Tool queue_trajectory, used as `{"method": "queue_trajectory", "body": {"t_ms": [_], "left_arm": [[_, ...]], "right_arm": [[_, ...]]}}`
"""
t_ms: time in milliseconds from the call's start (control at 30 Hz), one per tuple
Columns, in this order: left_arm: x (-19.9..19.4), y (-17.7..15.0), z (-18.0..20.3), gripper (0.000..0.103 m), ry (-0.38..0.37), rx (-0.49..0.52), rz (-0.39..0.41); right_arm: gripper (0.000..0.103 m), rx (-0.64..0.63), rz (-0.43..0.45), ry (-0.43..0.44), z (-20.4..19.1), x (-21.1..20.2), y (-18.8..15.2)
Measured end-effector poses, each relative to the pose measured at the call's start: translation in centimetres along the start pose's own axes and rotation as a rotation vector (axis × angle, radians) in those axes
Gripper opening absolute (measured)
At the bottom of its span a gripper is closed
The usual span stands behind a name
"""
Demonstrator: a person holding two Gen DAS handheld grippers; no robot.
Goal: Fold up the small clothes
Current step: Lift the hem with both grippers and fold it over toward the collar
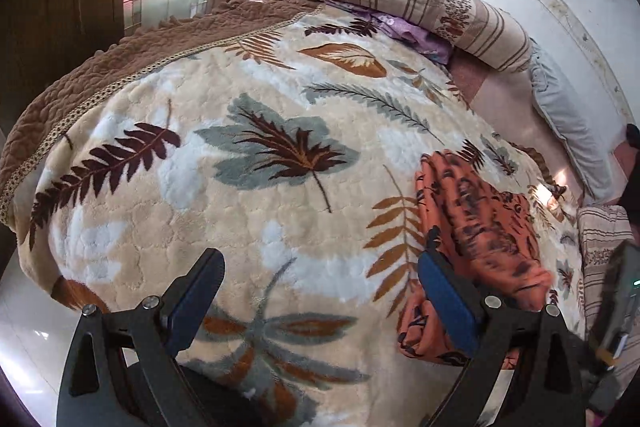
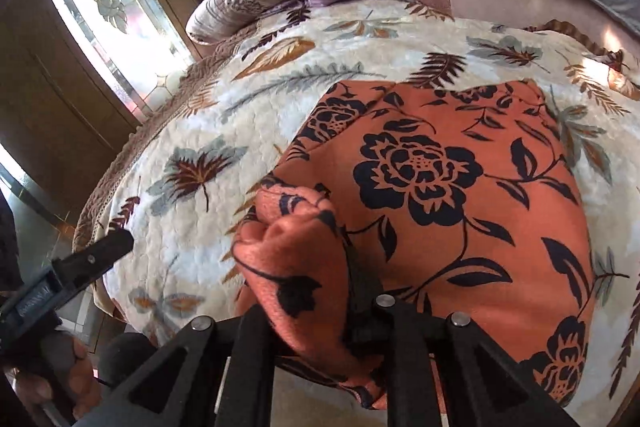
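The orange floral garment (image 2: 460, 187) is spread near the bed's (image 1: 240, 147) near edge, one corner bunched and pinched in the right gripper (image 2: 320, 267); the left gripper (image 1: 316, 291) is spread, empty; folding is judged barely begun.

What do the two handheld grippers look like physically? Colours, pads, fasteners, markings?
Left gripper: matte black fingers with blue pads on the inner faces, silver round fasteners at the linkage joints, triangular cut-outs in the black arms. Right gripper: same black linkage, silver fasteners and cut-outs; its pads are hidden by cloth. No cables visible. The right view shows a grey strip with illegible lettering on the left gripper's body.
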State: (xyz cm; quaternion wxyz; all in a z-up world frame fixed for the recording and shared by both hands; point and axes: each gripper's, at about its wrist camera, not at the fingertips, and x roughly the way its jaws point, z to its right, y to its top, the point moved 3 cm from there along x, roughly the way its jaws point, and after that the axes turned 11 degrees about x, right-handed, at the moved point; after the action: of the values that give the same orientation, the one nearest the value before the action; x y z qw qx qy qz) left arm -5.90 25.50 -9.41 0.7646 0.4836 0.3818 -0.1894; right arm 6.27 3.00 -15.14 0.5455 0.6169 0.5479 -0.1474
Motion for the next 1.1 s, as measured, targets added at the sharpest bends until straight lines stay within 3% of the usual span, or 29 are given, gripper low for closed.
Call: {"method": "queue_trajectory", "body": {"t_ms": [67,133,200,367,467,533,567,633,700,933,1000,1100], "left_arm": [[-0.2,0.3,0.6,0.097,-0.029,0.008,-0.002],[-0.5,0.7,1.2,0.097,-0.067,0.004,0.004],[-0.5,1.0,2.3,0.097,-0.12,-0.006,-0.009],[-0.3,1.1,7.7,0.097,-0.258,0.064,-0.036],[1.9,0.1,10.0,0.095,-0.214,0.124,-0.105],[4.8,-1.5,10.1,0.062,-0.18,0.127,-0.224],[6.5,-2.7,9.5,0.022,-0.161,0.097,-0.307],[7.4,-4.0,8.1,0.023,-0.185,0.016,-0.312],[6.8,-4.3,8.0,0.024,-0.17,0.014,-0.302],[5.8,-4.6,9.1,0.025,-0.092,0.081,-0.304],[4.9,-3.9,9.9,0.036,-0.054,0.12,-0.298],[2.1,-2.0,11.3,0.039,-0.019,0.199,-0.194]], "right_arm": [[0.033,-0.022,-0.057,0.018,-0.4,1.6,-1.1],[0.038,-0.036,-0.005,0.057,-0.2,0.1,-2.2],[0.059,-0.008,-0.026,0.118,0.5,-1.0,-2.7],[0.067,0.052,0.058,0.174,3.3,-6.0,-4.9],[0.067,0.152,0.075,0.185,6.6,-7.6,-5.7],[0.067,0.198,0.084,0.187,8.4,-8.9,-6.2],[0.067,0.216,0.09,0.192,9.2,-9.2,-6.3],[0.067,0.253,0.098,0.194,10.9,-9.8,-6.6],[0.067,0.299,0.096,0.202,12.6,-10.3,-7.2],[0.071,0.412,0.102,0.269,16.3,-10.5,-6.6],[0.071,0.422,0.097,0.284,16.7,-10.6,-6.4],[0.072,0.489,0.091,0.326,18.2,-10.8,-6.1]]}}
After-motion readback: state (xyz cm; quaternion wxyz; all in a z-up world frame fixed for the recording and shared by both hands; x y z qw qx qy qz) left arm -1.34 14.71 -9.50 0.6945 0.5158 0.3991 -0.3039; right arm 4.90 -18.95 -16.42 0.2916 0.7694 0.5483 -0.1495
